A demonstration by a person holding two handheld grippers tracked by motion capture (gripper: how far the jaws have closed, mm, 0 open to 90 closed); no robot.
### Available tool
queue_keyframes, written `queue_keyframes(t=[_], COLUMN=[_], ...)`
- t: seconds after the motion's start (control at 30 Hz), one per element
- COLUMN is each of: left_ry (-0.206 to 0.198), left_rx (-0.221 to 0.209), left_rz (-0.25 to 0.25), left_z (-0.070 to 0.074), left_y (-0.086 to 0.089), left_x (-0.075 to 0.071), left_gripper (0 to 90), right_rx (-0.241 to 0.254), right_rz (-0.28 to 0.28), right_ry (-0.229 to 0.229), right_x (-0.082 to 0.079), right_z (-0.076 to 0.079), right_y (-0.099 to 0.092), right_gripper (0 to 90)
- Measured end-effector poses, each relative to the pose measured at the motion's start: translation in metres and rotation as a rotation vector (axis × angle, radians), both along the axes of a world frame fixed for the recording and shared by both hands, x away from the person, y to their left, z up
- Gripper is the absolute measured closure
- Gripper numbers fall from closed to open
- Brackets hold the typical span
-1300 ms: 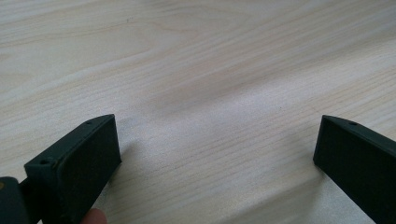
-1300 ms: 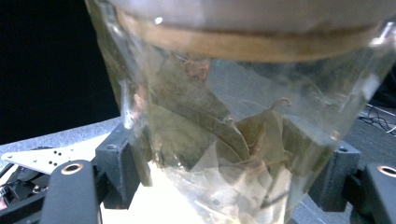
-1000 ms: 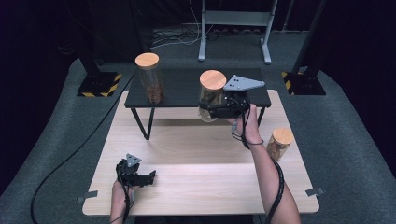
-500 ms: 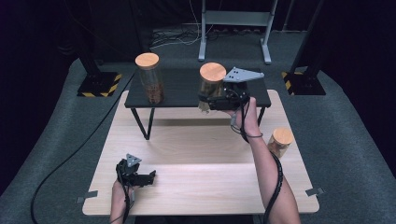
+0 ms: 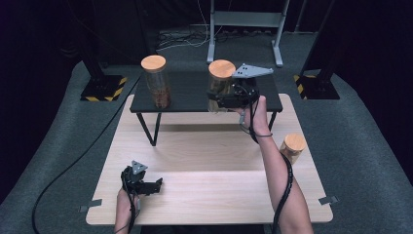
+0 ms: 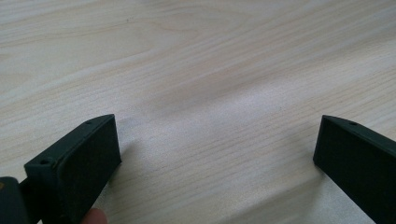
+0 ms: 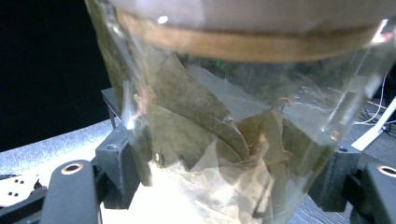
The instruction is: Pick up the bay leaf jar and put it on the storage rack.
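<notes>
**Trainee:** Jar (image 5: 220, 85) of leaves, wooden lid on top, clamped in the right claw (image 5: 220, 100) over the near edge of the black shelf (image 5: 190, 95). Is the grip good enough to set it down?

**Coach:** It looks sound. In the right gripper view the jaws press on either side of the glass (image 7: 224, 140), low on the body, well under the lid band. That is a sensible place to hold: the lid can't be trusted to bear any weight.

**Trainee:** And the left claw (image 5: 155, 185)?

**Coach:** Idle. It rests on the worktop (image 5: 214, 146) at the near left, jaws spread wide with nothing but wood grain (image 6: 210, 93) between them. Leave it there, out of the way.

**Trainee:** So what matters for the placing?

**Coach:** Keep the jar upright, I'd say, and carry it clear of the shelf's front edge before lowering. Glass on a hard shelf wants a soft landing, so bring the base down flat, not on one rim.

**Trainee:** The other jar (image 5: 156, 82) is already on the shelf.

**Coach:** It stands well apart to the left, so there is room. Mind the cable hanging from your wrist, and the small jar (image 5: 292, 148) by the worktop's right edge when you draw back. Open only once the base sits fully on the shelf.
</notes>
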State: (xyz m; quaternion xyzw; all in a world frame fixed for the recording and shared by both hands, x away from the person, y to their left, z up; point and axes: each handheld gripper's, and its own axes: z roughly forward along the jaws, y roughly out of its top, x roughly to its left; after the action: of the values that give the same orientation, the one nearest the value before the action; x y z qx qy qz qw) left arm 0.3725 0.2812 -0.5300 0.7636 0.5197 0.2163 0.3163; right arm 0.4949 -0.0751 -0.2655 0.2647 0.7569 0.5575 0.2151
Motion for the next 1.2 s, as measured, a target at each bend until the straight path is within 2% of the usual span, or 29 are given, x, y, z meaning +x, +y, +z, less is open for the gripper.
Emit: queue_keyframes(t=[0.33, 0.7, 1.2], left_ry=[0.000, 0.000, 0.000], left_rx=[0.000, 0.000, 0.000], left_rz=[0.000, 0.000, 0.000], left_z=[0.000, 0.000, 0.000], left_y=[0.000, 0.000, 0.000], left_x=[0.000, 0.000, 0.000], left_gripper=[0.0, 0.0, 0.0], right_rx=[-0.024, -0.024, -0.049], right_rz=[-0.014, -0.042, -0.060], right_ry=[0.020, 0.052, 0.079], right_x=[0.011, 0.023, 0.035], right_z=[0.000, -0.001, -0.005], right_y=[0.007, 0.012, 0.025], right_gripper=[25.0, 25.0, 25.0])
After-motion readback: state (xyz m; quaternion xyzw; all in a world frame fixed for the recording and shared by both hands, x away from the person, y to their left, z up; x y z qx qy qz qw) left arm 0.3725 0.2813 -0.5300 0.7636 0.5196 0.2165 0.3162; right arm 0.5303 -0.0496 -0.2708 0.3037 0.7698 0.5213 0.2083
